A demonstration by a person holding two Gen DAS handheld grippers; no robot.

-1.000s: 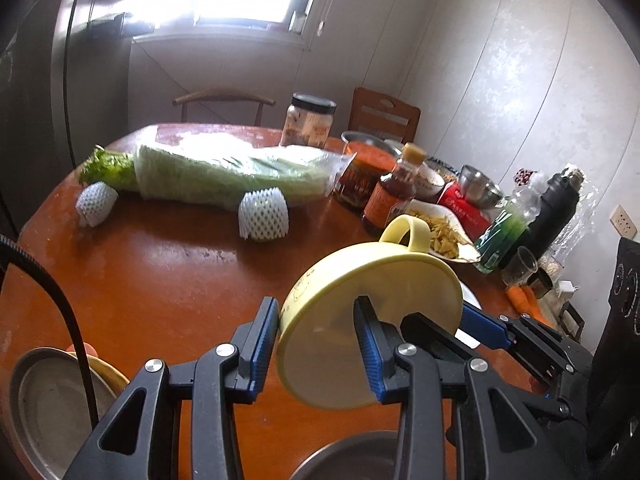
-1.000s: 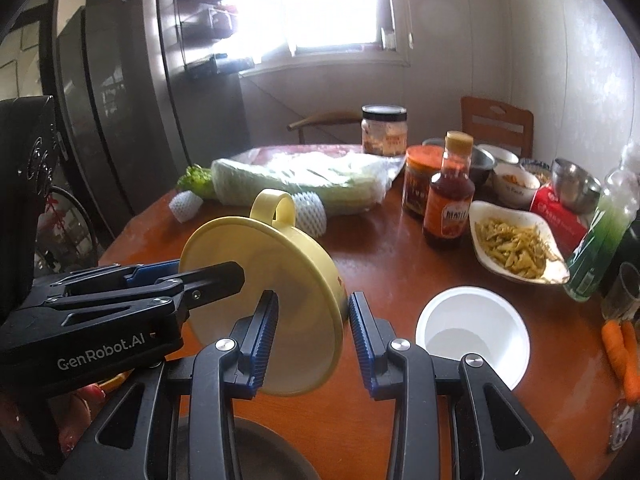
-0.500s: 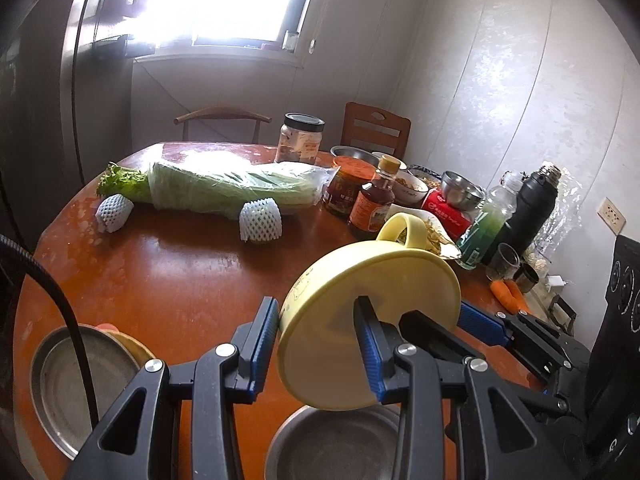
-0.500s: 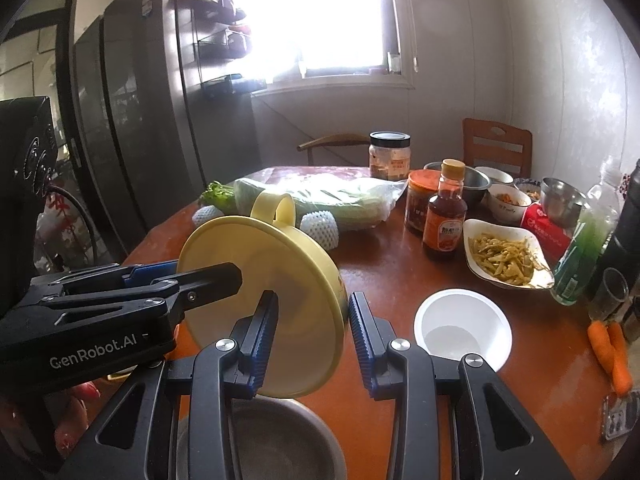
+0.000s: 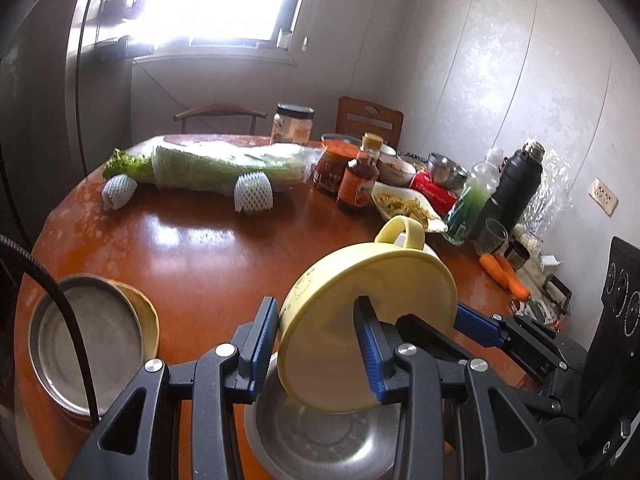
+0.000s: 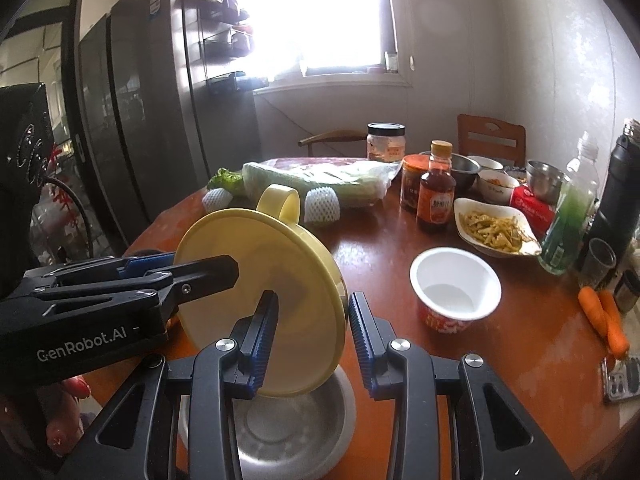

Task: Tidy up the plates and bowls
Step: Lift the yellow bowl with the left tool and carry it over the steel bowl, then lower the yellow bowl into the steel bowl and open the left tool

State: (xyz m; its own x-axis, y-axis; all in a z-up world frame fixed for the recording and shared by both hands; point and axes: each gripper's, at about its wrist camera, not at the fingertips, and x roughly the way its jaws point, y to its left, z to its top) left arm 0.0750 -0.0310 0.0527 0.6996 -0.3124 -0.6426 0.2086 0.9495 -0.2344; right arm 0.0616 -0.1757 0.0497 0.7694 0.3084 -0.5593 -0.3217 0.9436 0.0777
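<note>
A yellow bowl (image 5: 384, 280) with a loop handle hangs tilted on its edge above the table, held from both sides. My left gripper (image 5: 316, 320) is shut on its left rim, one finger outside the wall and one inside. My right gripper (image 6: 312, 316) is shut on the opposite rim of the yellow bowl (image 6: 248, 248) in the same way. Directly beneath it sits a steel bowl (image 5: 320, 440), also in the right wrist view (image 6: 288, 432). A steel plate (image 5: 88, 344) rests on a yellow dish at the left near edge.
On the round wooden table (image 5: 200, 256) lie a wrapped cabbage (image 5: 224, 164) and foam-netted fruit (image 5: 252, 192). Jars, a sauce bottle (image 6: 436, 188), a dish of food (image 6: 496, 228), bottles and carrots (image 6: 604, 316) crowd the right side. A white paper bowl (image 6: 456, 284) stands by the right gripper.
Both grippers have drawn back toward the near table edge with the yellow bowl between them. The steel bowl has come into view beneath it, and more of the steel plate shows.
</note>
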